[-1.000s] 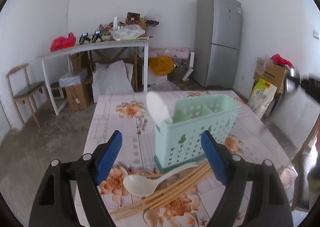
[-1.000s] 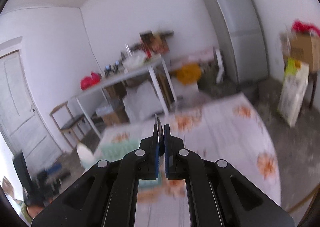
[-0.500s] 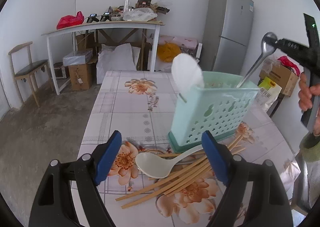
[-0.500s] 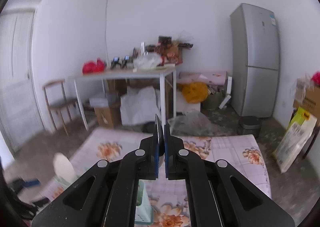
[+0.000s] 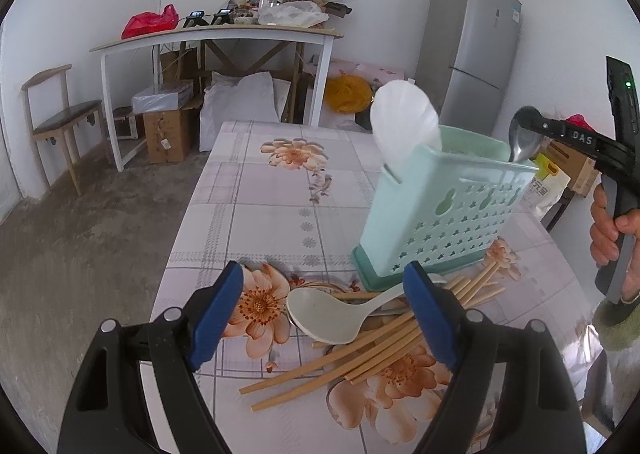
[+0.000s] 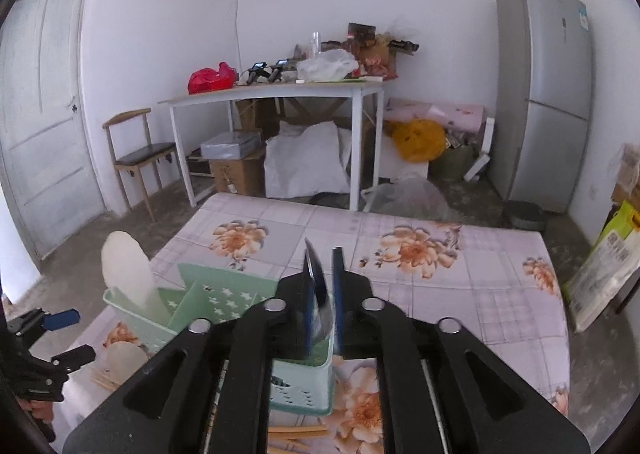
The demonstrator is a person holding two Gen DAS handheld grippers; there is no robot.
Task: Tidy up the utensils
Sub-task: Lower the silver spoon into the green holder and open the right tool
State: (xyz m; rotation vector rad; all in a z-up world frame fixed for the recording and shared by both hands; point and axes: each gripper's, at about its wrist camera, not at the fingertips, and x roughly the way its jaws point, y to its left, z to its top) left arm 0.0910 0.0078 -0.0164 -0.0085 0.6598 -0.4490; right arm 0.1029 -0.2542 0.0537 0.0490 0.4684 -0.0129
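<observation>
Blue pads tip the left gripper (image 5: 323, 308), whose jaws stand spread wide and empty low in the left wrist view. Between them, touching nothing, a white plastic spoon (image 5: 335, 312) lies bowl-up on the flowered tablecloth (image 5: 256, 189), its handle running toward the right pad across a loose fan of bamboo chopsticks (image 5: 372, 346). The spoon looks light, stiff and smooth, likely to skid on the cloth; the narrow handle near the bowl seems the safest place to pinch. The chopsticks are thin and apt to roll, best taken together at mid-length. Just beyond, right of centre, stands the mint perforated caddy (image 5: 444, 209), light enough to tip if bumped, with a white rice paddle (image 5: 404, 125) upright in its left end.

The right gripper (image 6: 324, 286), low centre in its own view, has just been parting its jaws. A metal spoon (image 5: 524, 135) sits between them, handle down into the caddy's right end; whether the pads press it cannot be told. Slick steel, it should drop freely.
</observation>
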